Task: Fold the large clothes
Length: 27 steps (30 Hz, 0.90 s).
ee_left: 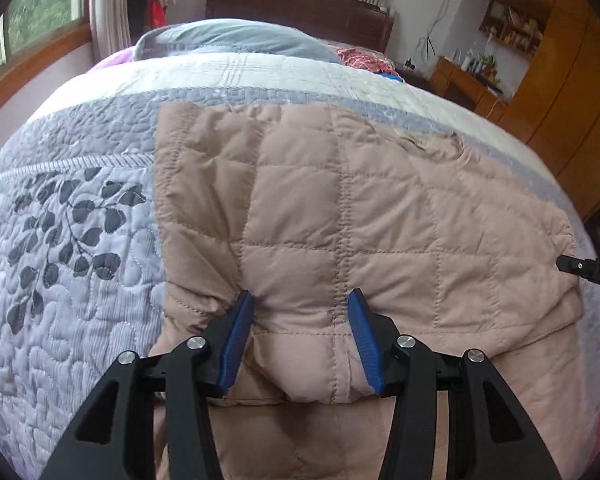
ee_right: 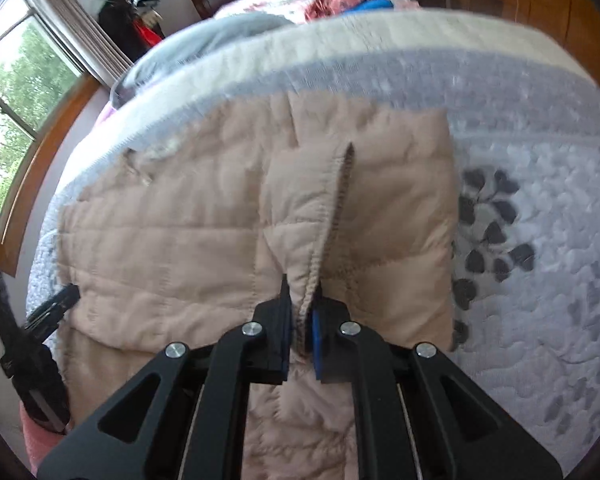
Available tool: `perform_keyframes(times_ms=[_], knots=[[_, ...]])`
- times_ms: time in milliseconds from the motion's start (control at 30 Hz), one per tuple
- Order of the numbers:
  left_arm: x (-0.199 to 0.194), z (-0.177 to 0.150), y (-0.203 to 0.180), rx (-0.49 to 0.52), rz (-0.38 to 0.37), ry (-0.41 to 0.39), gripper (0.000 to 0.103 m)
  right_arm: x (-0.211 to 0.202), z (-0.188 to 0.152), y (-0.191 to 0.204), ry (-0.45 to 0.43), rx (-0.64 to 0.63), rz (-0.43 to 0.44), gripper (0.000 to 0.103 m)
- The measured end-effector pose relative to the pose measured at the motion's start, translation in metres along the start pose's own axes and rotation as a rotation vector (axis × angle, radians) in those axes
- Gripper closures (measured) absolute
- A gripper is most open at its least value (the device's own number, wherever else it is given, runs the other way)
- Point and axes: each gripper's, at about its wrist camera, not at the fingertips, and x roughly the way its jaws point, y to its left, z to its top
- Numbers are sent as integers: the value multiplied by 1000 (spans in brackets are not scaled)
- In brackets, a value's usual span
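Left gripper (ee_left: 300, 304): matte black angular linkage arms with triangular cut-outs, four round silver pivot screws, ribbed blue pads on the fingers (ee_left: 236, 340). Right gripper (ee_right: 302, 300): same black arms, same four silver screws, blue pads (ee_right: 317, 344). White lettering on its black body, unreadable.

Home bedroom — quilted bed (ee_left: 80, 240), wooden headboard (ee_left: 296, 4)

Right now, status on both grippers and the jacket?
Right gripper shut on quilted jacket edge. Left gripper bunching its hem, grip unclear. Bedspread underneath, nothing blocking.
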Motion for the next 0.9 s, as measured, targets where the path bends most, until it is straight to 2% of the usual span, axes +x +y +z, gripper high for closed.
perform_keyframes(times_ms=[100, 200, 267, 333, 467, 567, 700, 767, 833, 900], knots=[[-2, 1, -2, 6, 12, 8, 53, 4, -2, 1, 6, 6, 5, 94], [-13, 4, 1, -21, 18, 14, 55, -20, -2, 3, -43, 4, -26, 86], [-34, 6, -1, -24, 18, -42, 55, -53, -5, 10, -139, -18, -34, 84], [-57, 6, -15, 10, -4, -103, 55, -70, -10, 25, -167, -50, 9, 83], [-63, 5, -55, 87, -29, -87, 55, -64, -23, 73, -99, -169, 80, 83], [-50, -4, -77, 131, -13, -66, 55, -41, -29, 96, -61, -223, 53, 83], [-22, -8, -82, 133, -1, -19, 55, -10, -28, 99, -7, -209, 49, 83], [-8, -10, -81, 142, 15, 1, 55, 8, -30, 94, 34, -196, 11, 85], [1, -15, -81, 167, 19, 3, 54, 25, -33, 91, 67, -175, 14, 85], [3, -21, -84, 195, 35, -7, 54, 32, -32, 92, 61, -172, 24, 86]])
